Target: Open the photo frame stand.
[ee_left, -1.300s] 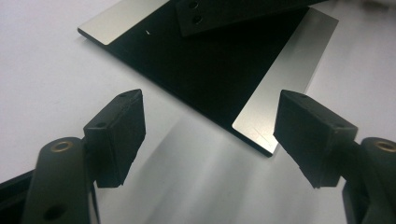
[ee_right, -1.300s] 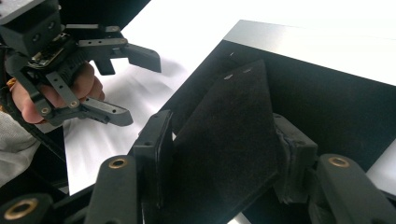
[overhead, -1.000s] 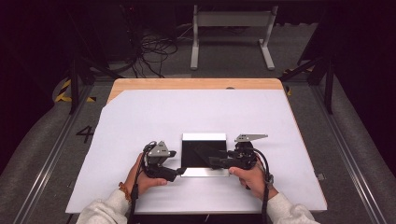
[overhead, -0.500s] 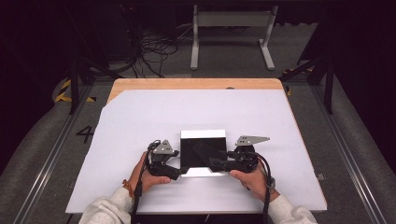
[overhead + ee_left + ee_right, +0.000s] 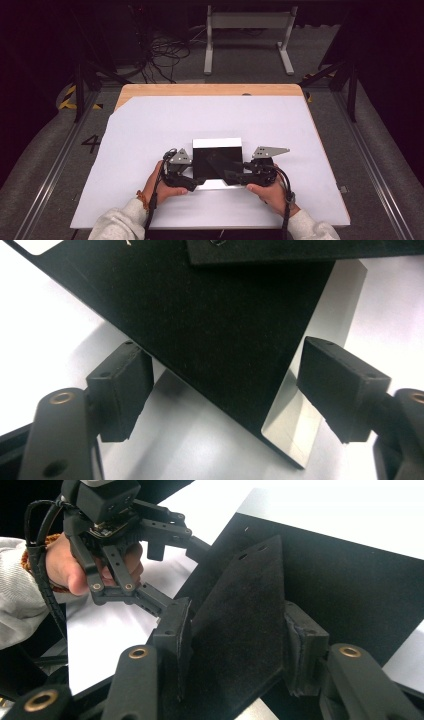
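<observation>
a black square sheet (image 5: 216, 159) is being kept flat near the front middle of the white table cover (image 5: 150, 130), with a white strip showing along its far edge and a shiny silver strip (image 5: 310, 380) showing along its near edge. in the left gripper view, a near corner of the black sheet is being seen lying between the two jaws, with the silver strip running beside the right jaw. a separate black felt-like strip (image 5: 240, 630) with small holes near its far end is being held up at a tilt above the black sheet.

the strip is being clamped by the right gripper (image 5: 235, 645), whose pads are being pressed against its two long edges; these jaws have just been closing on it. the right gripper is being held in the person's right hand (image 5: 270, 192) at the sheet's near right corner.

the left gripper (image 5: 220, 390) is being held with its fingers (image 5: 120, 385) standing apart, reaching over the sheet's corner without pressing on it. it is being carried in the left hand (image 5: 160, 187) at the sheet's near left corner.

the wooden table edge (image 5: 210, 90) is being left uncovered beyond the white cover.
</observation>
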{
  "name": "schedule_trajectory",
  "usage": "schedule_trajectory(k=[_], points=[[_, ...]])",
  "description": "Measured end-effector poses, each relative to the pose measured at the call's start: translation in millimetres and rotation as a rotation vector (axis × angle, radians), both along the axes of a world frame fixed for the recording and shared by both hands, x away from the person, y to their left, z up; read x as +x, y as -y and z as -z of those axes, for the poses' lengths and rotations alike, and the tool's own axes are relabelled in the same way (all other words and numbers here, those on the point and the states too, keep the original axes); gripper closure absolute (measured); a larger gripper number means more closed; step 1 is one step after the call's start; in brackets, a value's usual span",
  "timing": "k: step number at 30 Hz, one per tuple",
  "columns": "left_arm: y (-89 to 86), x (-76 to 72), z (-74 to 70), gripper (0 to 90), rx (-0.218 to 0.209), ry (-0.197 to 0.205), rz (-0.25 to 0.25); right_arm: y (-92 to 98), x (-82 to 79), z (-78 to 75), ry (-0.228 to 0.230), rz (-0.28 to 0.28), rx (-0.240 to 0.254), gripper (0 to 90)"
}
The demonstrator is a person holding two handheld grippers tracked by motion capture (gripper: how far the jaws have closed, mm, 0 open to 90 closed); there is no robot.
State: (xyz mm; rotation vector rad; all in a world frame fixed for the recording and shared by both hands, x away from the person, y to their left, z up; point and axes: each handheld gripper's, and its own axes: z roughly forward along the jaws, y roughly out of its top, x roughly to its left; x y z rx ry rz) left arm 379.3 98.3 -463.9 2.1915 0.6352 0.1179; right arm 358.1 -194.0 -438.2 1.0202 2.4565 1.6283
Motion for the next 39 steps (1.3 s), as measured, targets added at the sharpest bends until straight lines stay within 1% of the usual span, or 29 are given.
schedule_trajectory(k=[3,4,5,8,12,15,17,22,24,26,30,36,37,39], points=[[0.6,1.6,-0.3,22.7,-0.001,-0.002,0.004,0.9,0.0,-0.2,0.0,-0.005,0.004,54.2],[0.9,1.9,-0.3,22.7,-0.002,-0.012,0.002,1.1,0.2,0.0,-0.003,-0.005,0.005,54.2],[1.2,3.2,-0.2,22.5,-0.002,-0.01,0.007,1.2,0.5,0.2,-0.006,-0.005,0.008,54.3],[2.4,4.7,-1.3,22.2,-0.003,-0.012,-0.002,3.9,2.6,1.6,-0.028,-0.006,0.035,57.1],[1.7,6.7,-2.2,23.7,-0.013,-0.014,-0.008,3.9,2.2,1.2,-0.025,-0.005,0.036,57.4],[1.8,6.2,-3.0,24.5,-0.007,-0.009,-0.008,4.1,2.2,1.3,-0.026,-0.004,0.04,58.5],[1.6,5.9,-4.9,25.1,-0.007,0.014,-0.019,4.4,2.5,1.0,-0.029,0.003,0.046,59.8],[-1.1,5.4,-7.7,31.3,-0.026,0.033,-0.038,4.7,2.4,-1.1,-0.02,0.01,0.05,62.7],[-3.2,6.0,-10.0,34.2,-0.022,0.052,-0.035,5.0,2.7,-2.4,-0.013,0.007,0.046,63.6],[-3.8,5.7,-10.8,36.9,-0.026,0.059,-0.038,5.4,3.1,-3.4,-0.012,0.006,0.046,65.1],[-3.0,7.3,-15.7,41.3,-0.034,0.103,-0.063,6.6,3.9,-5.6,0.004,0.016,0.041,67.4],[-2.5,9.8,-18.5,44.8,-0.039,0.114,-0.072,7.4,3.7,-6.7,0.02,0.023,0.033,68.4],[-2.5,10.2,-18.9,45.3,-0.043,0.121,-0.073,7.4,3.6,-7.0,0.025,0.025,0.027,68.5],[-3.8,10.6,-20.1,47.6,-0.052,0.119,-0.078,7.5,3.3,-7.8,0.03,0.028,0.025,69.2]])
